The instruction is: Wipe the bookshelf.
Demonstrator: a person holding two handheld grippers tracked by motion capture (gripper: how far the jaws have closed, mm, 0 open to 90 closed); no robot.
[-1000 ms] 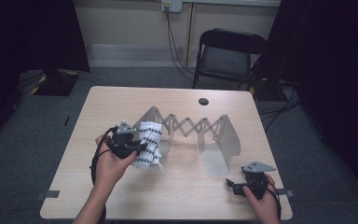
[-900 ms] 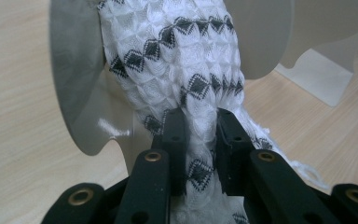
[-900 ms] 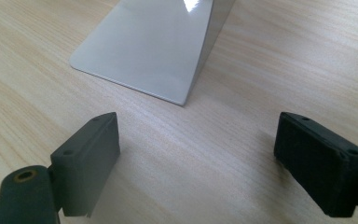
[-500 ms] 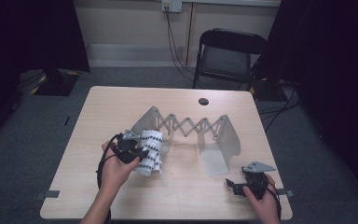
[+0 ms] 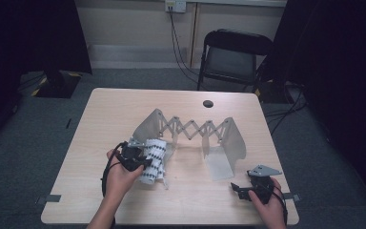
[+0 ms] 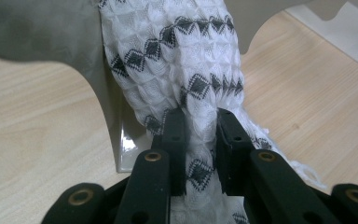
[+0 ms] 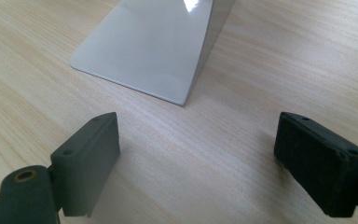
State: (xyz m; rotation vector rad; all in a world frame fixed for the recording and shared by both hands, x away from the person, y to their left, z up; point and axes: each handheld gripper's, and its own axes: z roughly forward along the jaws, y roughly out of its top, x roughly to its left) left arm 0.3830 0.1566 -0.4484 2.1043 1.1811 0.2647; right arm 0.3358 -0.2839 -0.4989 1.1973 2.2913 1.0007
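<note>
A white knitted cloth with black diamond bands [image 5: 152, 160] [image 6: 177, 65] lies bunched at the left foot of a grey expanding rack [image 5: 190, 129]. My left gripper [image 5: 140, 161] [image 6: 200, 140] is shut on the cloth, which is pinched between its two black jaws. The rack's left end plate [image 6: 42, 32] stands just behind the cloth. Near the table's front right, my right gripper [image 5: 236, 188] [image 7: 198, 154] rests low over the wood with its jaws wide apart and nothing between them. The rack's right base plate [image 7: 149, 46] lies just ahead of it.
The wooden table [image 5: 109, 114] has a dark round hole [image 5: 208, 103] near its back edge. A black folding chair [image 5: 231, 55] stands behind the table. Cables [image 5: 181, 43] hang from a wall socket. Grey carpet surrounds the table.
My left gripper has pulled the cloth toward the front of the table, away from the rack's left end. The right gripper has stayed still.
</note>
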